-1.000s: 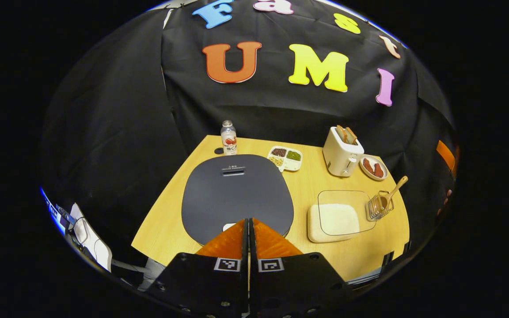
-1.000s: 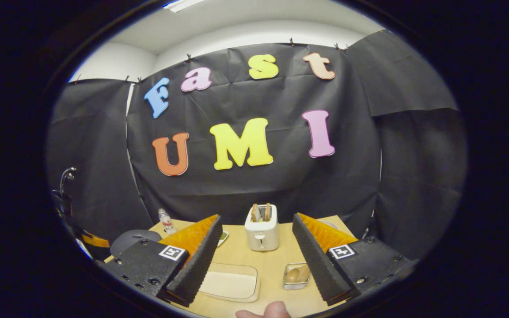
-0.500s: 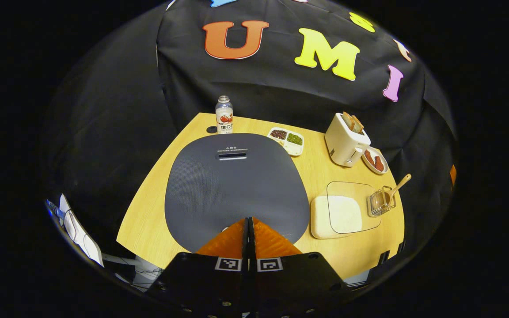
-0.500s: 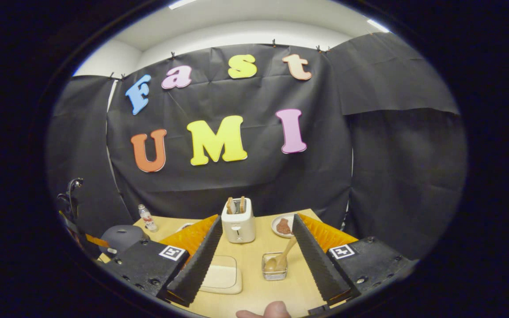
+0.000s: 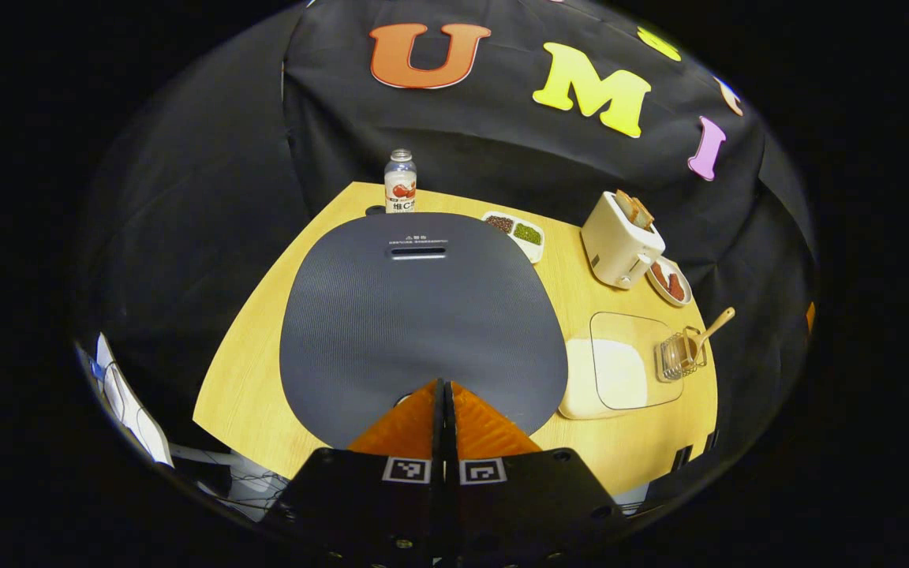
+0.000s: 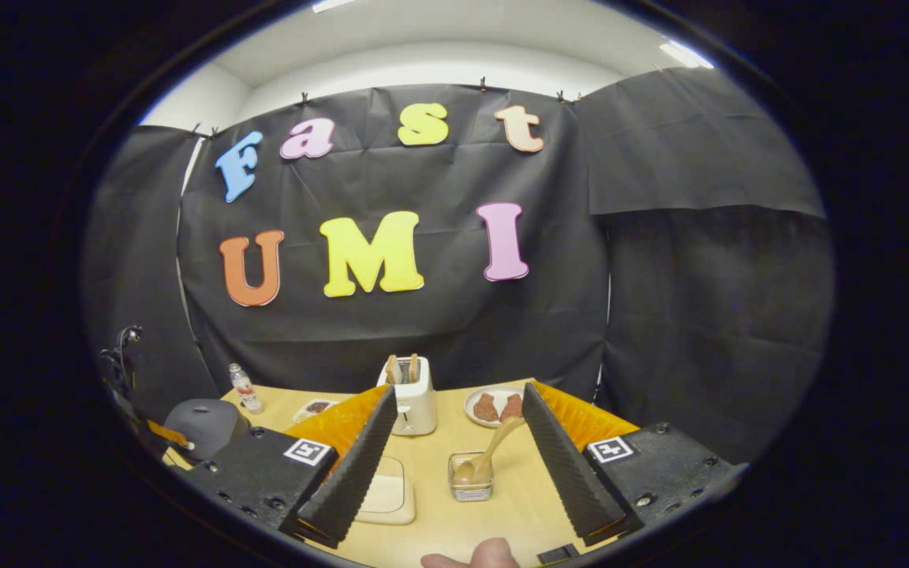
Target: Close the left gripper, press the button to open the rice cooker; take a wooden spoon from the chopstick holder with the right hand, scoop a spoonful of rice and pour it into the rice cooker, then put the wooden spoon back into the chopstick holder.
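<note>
The rice cooker's dark grey lid (image 5: 421, 315) lies closed, with my left gripper (image 5: 444, 386) shut just above its near edge, over a pale button partly hidden by the fingers. The cooker (image 6: 202, 422) also appears at the left of the right gripper view. The wooden spoon (image 5: 708, 329) leans in the wire chopstick holder (image 5: 679, 355) at the table's right. My right gripper (image 6: 454, 402) stands open, nothing between its fingers, with the spoon (image 6: 494, 451) and holder (image 6: 470, 477) ahead between them. A lidded box of white rice (image 5: 616, 372) sits beside the holder.
A white toaster (image 5: 620, 237) with bread, a plate of brown pieces (image 5: 667, 282), a divided dish of beans (image 5: 514, 231) and a small bottle (image 5: 400, 181) stand along the far side of the wooden table (image 5: 257, 379). A fingertip (image 6: 474, 556) shows at the bottom of the right gripper view.
The left gripper has come down closer to the cooker lid, which looks larger. The right gripper has swung right, bringing the spoon and holder between its fingers.
</note>
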Available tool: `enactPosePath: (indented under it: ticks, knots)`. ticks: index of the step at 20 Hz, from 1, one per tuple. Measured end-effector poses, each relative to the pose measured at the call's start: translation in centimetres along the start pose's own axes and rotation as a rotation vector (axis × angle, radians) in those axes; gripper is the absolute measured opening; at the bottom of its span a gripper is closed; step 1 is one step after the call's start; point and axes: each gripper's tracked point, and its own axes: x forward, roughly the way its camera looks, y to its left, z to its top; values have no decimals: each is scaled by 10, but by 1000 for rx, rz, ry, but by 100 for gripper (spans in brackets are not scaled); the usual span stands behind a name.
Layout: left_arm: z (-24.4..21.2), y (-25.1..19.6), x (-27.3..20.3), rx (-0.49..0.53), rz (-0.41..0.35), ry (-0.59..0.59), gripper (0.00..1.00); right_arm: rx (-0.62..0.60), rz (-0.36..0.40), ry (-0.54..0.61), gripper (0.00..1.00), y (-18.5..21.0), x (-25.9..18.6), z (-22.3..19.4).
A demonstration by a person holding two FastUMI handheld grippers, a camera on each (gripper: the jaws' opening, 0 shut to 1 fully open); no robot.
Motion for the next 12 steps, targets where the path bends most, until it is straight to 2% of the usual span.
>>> enactPosePath:
  ticks: [3,6,9,12]
  knots:
    - [-3,0,0,59,29,-13,0,10,21,-19,99,10,-5,8]
    - [1,-1,-7,18,13,-63,0,-14,33,-51,99,11,-13,22]
    - [20,-3,-25,24,16,-166,0,-32,26,-82,99,4,-22,35]
    - [59,-5,-54,103,46,-317,1,-28,18,-86,99,-2,-27,40]
